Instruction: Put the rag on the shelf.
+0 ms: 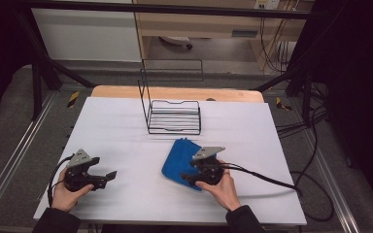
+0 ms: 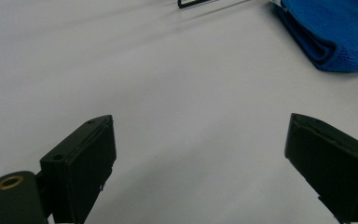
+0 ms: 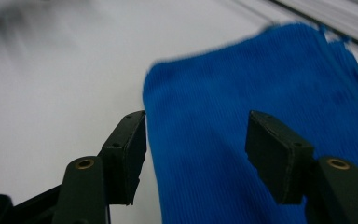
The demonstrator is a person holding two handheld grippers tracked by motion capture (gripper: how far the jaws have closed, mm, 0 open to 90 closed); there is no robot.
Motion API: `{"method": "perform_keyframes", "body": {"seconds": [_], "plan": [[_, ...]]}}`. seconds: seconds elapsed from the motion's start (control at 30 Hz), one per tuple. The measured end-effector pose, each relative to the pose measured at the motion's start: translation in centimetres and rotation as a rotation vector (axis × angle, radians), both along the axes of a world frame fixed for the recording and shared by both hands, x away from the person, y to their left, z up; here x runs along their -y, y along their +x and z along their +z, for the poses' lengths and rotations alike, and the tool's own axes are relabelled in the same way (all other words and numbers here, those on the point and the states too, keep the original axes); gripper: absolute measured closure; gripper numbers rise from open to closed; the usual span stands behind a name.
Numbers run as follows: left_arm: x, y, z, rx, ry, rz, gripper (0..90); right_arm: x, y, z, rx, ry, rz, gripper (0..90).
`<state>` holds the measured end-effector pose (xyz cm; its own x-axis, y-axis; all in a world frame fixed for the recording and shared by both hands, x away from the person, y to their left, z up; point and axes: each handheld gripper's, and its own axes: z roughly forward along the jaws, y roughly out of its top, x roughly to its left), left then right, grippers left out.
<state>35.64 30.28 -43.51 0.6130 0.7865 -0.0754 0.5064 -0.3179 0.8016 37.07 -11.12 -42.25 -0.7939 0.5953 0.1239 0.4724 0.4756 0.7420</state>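
Observation:
A folded blue cloth (image 1: 178, 159) lies on the white table near its middle front. My right gripper (image 1: 190, 177) hovers over the cloth's near edge, jaws open, with nothing between them. In the right gripper view the blue cloth (image 3: 261, 116) spreads under and beyond the open right gripper (image 3: 196, 154). My left gripper (image 1: 108, 177) rests at the front left of the table, open and empty, pointing right toward the cloth. The left gripper view has its left gripper (image 2: 200, 154) wide open over bare table, with the cloth's folded edge (image 2: 331, 37) at the upper right.
A black wire rack (image 1: 174, 116) stands at the back middle of the table, just beyond the cloth. A wooden board edge (image 1: 126, 91) shows behind the white table (image 1: 116, 126). Cables (image 1: 272, 179) trail off to the right from the right gripper.

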Motion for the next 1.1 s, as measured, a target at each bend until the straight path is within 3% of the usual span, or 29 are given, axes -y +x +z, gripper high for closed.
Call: {"method": "perform_keyframes", "body": {"seconds": [0.2,0.3,0.33,0.57,0.6,0.83,1.1], "plan": [[0.1,0.0,0.0,0.000,0.002,0.002,8.1,2.9,-1.9,-1.6,-0.040,-0.010,0.003,48.2],[0.1,0.0,0.0,-0.001,0.003,0.001,8.1,3.1,-2.4,-1.8,-0.033,-0.016,0.019,52.6],[0.1,0.0,0.0,0.000,0.003,0.000,8.1,3.0,-2.8,-2.0,-0.028,-0.021,0.034,60.2],[0.1,0.0,0.0,0.000,-0.001,-0.003,8.1,2.7,-2.7,-2.6,-0.010,-0.052,0.053,77.4],[0.1,0.0,0.0,0.000,0.001,-0.003,8.1,2.7,-2.6,-2.6,-0.007,-0.056,0.053,83.2],[0.0,0.0,0.0,0.000,0.000,-0.004,8.1,2.4,-2.6,-1.9,-0.030,-0.051,0.039,88.0],[0.1,0.0,0.0,0.000,0.002,-0.003,8.2,0.5,-3.4,-0.4,-0.063,0.031,0.074,88.2]]}}
